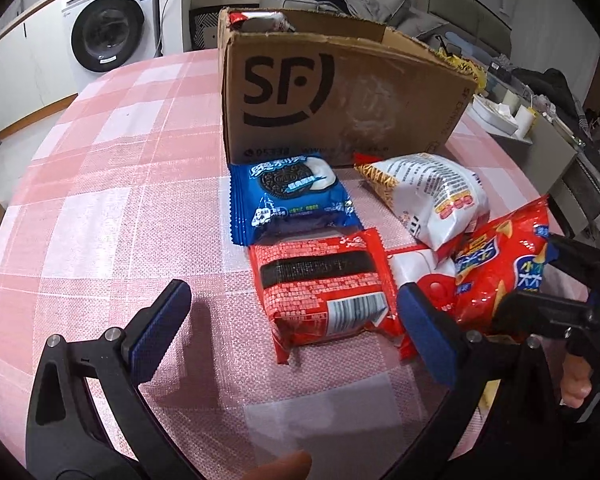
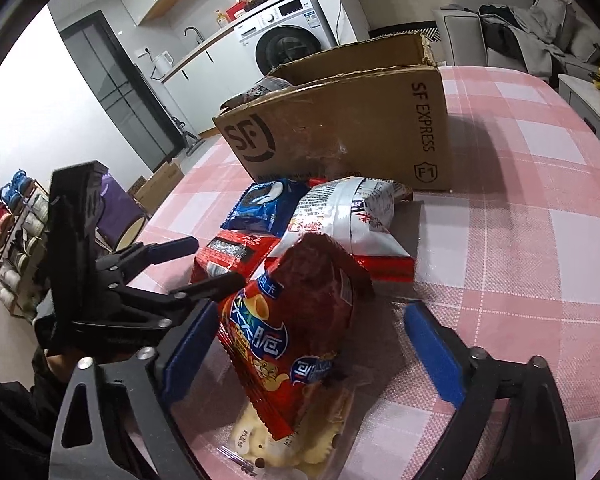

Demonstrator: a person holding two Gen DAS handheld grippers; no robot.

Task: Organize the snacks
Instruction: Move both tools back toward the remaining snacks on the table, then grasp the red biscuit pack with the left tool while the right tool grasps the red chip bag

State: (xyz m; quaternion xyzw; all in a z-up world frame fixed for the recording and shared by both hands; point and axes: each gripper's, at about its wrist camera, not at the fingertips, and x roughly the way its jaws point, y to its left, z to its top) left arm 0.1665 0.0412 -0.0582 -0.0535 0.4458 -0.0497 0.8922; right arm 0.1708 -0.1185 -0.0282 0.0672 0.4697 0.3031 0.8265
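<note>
Before the cardboard box [image 1: 340,96], which we take as our landmark on the pink checked desk [image 1: 100,200], we see 5 snack packs. Our left tool [image 1: 296,328] is spread wide, its blue ribbed pads holding nothing; the red foil pack [image 1: 324,288] lies between them, and its right pad sits just beside that pack's corner. Our right tool [image 2: 312,348] is also wide, straddling the glossy red chip bag [image 2: 296,320], which stands puffed and tilted; whether the left pad touches it we cannot tell. Under that bag lies a clear pack of pale biscuits [image 2: 284,440]. Touching the box's front wall lies the blue cookie pack [image 1: 292,200], flat with crimped edges. To the right of it, near the box's front, rests the white crinkled bag [image 1: 432,196], puffy. The box is brown, corrugated, printed SF, its top rim torn, with wrappers showing inside.
</note>
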